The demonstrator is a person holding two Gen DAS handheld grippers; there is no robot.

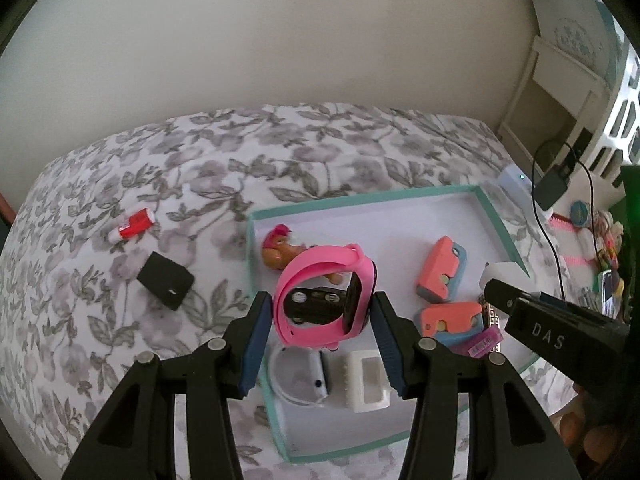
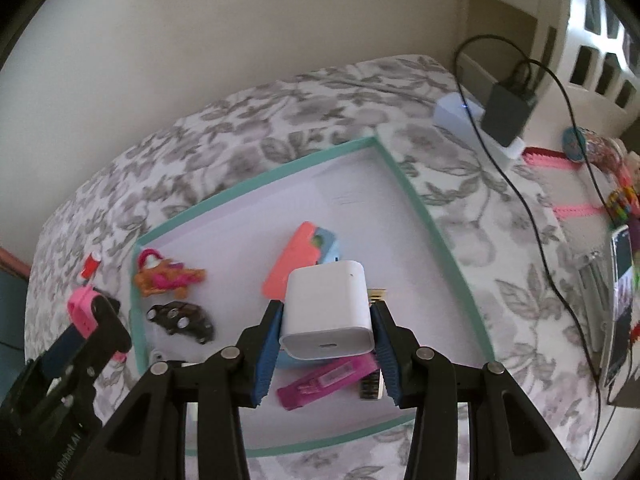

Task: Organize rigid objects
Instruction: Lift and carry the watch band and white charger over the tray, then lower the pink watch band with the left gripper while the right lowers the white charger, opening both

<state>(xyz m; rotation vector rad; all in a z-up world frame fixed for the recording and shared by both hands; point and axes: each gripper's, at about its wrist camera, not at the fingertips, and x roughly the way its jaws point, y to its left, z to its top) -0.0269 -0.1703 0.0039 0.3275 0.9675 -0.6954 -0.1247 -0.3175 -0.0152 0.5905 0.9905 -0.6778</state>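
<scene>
My left gripper (image 1: 322, 308) is shut on a pink wristwatch (image 1: 316, 268) and holds it above the near left part of the teal-rimmed tray (image 1: 360, 199). My right gripper (image 2: 327, 310) is shut on a white charger cube (image 2: 326, 308) over the tray's (image 2: 436, 232) middle. In the tray lie an orange toy figure (image 2: 164, 276), a black toy car (image 2: 180, 318), salmon-and-blue cases (image 1: 440, 276), a magenta stick (image 2: 328, 378) and white pieces (image 1: 362, 380). On the flowered bedspread, left of the tray, lie a black box (image 1: 166, 286) and a red-and-white tube (image 1: 134, 224).
A black power adapter (image 2: 506, 110) with a long cable sits at the back right, beside a pale blue box (image 2: 456, 114). A phone (image 2: 620, 300) and colourful small items lie at the far right. A plain wall runs behind the bed and white shelving (image 1: 560, 92) stands in the corner.
</scene>
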